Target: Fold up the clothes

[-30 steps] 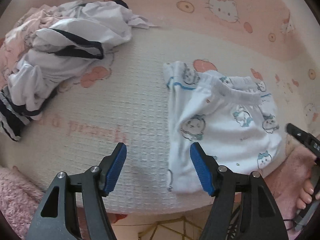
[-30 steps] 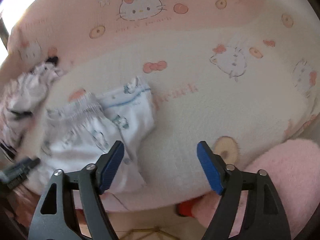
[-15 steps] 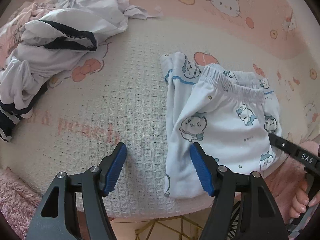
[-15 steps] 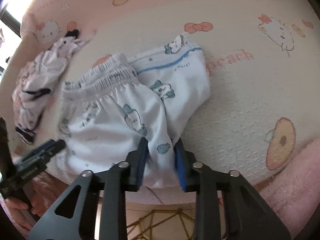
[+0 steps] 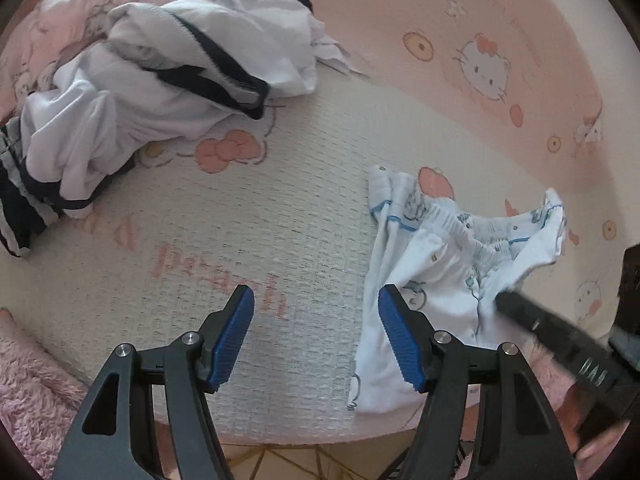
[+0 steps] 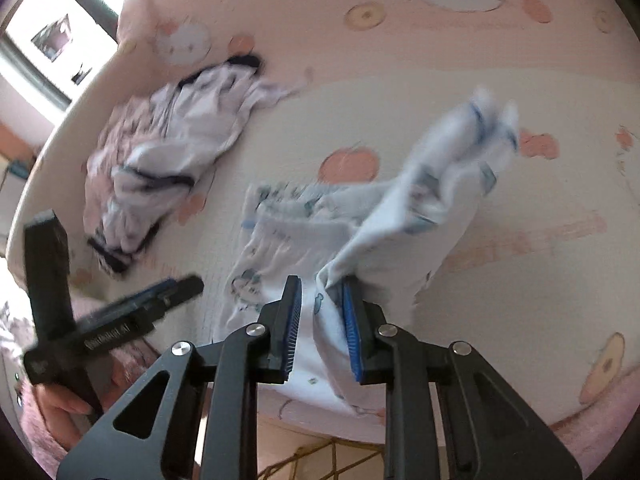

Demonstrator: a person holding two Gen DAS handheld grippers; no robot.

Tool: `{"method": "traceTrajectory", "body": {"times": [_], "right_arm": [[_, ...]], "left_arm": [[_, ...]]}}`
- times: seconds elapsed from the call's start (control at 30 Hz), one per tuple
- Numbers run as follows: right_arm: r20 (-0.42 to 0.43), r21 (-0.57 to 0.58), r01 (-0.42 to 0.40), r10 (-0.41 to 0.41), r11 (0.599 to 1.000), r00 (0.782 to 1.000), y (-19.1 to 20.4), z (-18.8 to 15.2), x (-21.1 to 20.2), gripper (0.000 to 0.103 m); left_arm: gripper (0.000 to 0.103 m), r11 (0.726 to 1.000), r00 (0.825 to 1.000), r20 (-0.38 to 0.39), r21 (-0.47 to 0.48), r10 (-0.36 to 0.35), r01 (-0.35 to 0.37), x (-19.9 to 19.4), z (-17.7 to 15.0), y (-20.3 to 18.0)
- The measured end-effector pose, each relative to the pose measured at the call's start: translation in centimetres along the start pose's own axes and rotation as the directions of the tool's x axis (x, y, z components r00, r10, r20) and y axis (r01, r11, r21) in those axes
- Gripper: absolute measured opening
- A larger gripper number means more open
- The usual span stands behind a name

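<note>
White children's pants [image 5: 440, 248] with a cartoon print and blue trim lie on the bed at the right of the left wrist view. My right gripper [image 6: 320, 284] is shut on a fold of the pants [image 6: 400, 220] near their front edge. The fabric rises from its pads, and one leg hangs lifted and blurred. In the left wrist view the right gripper [image 5: 520, 312] shows as a dark finger on the cloth. My left gripper [image 5: 315, 296] stands open over bare blanket, just left of the pants, with nothing between its pads.
A heap of white, black-trimmed and pink clothes [image 5: 160, 80] lies at the back left of the cream and pink cartoon-cat blanket [image 5: 260, 220]. The bed's front edge runs just under the grippers. A fluffy pink sleeve [image 5: 28, 400] is at lower left. A window [image 6: 48, 36] is behind.
The right gripper went from wide open to shut on the pants' near edge and has pulled the cloth up, so the flat pants are now rumpled. The left gripper drifted left.
</note>
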State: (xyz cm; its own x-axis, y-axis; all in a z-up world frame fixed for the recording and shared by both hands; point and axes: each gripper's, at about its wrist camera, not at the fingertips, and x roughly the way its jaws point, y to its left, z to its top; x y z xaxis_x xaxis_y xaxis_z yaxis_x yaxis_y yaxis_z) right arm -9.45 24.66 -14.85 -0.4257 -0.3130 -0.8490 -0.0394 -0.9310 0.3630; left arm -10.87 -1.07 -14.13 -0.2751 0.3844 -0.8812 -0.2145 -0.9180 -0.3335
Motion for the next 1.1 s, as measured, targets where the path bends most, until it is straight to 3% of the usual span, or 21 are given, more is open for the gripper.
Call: {"method": "traceTrajectory", "body": {"times": [0.1, 0.17, 0.23, 0.33, 0.57, 0.63, 0.7, 0.8, 0.9, 1.03, 1.1], "right_arm": [[-0.028, -0.030, -0.018, 0.017, 0.999, 0.999, 1.3, -1.0, 1.1, 0.023], [-0.036, -0.070, -0.018, 0.015, 0.997, 0.999, 2.2, -1.4, 1.2, 0.025], [-0.065, -0.096, -0.029, 0.023, 0.995, 0.998, 2.8, -1.5, 1.8, 0.033], [-0.089, -0.104, -0.027, 0.018, 0.994, 0.996, 3.0, -2.0, 2.1, 0.033], [-0.042, -0.117, -0.100, 0.096, 0.988, 0.995, 2.7, -4.6, -2.8, 0.047], [0.000, -0.073, -0.080, 0.080, 0.994, 0.997, 0.7, -5.5, -4.7, 0.047], [0.041, 0.044, -0.049, 0.047, 0.998, 0.998, -1.8, -5.8, -5.5, 0.047], [0.085, 0.217, -0.016, -0.003, 0.976, 0.996, -5.5, -6.1, -6.3, 0.047], [0.107, 0.347, 0.017, -0.058, 0.938, 0.993, -8.1, -6.0, -6.1, 0.047], [0.101, 0.385, 0.065, -0.112, 0.921, 0.989, -9.2, -5.5, -5.0, 0.047], [0.095, 0.387, 0.028, -0.070, 0.921, 0.993, -9.5, -5.0, -4.0, 0.047]], "left_arm": [[0.067, 0.998, 0.998, 0.009, -0.015, -0.062, 0.062, 2.1, 1.1, -0.3], [0.067, 0.989, 0.989, 0.020, -0.004, -0.145, 0.145, 1.8, 1.2, -1.3], [0.067, 0.976, 0.976, 0.021, 0.013, -0.218, 0.218, 1.5, 1.4, -2.6], [0.067, 0.946, 0.948, -0.034, 0.063, -0.317, 0.319, 0.2, -0.5, -4.6], [0.067, 0.931, 0.930, -0.129, 0.074, -0.345, 0.356, 4.0, -0.9, -6.8], [0.067, 0.916, 0.913, -0.133, 0.061, -0.386, 0.397, 4.3, -0.9, -7.3], [0.067, 0.893, 0.889, -0.132, 0.045, -0.439, 0.448, 3.7, -1.4, -7.8], [0.067, 0.873, 0.868, -0.130, 0.040, -0.478, 0.487, 4.8, -1.0, -8.6], [0.067, 0.873, 0.870, -0.143, 0.055, -0.473, 0.484, 4.5, -1.8, -9.2], [0.067, 0.864, 0.859, -0.153, 0.057, -0.488, 0.501, 4.3, -1.9, -10.0], [0.067, 0.863, 0.857, -0.155, 0.043, -0.491, 0.503, 4.3, -1.7, -10.6]]}}
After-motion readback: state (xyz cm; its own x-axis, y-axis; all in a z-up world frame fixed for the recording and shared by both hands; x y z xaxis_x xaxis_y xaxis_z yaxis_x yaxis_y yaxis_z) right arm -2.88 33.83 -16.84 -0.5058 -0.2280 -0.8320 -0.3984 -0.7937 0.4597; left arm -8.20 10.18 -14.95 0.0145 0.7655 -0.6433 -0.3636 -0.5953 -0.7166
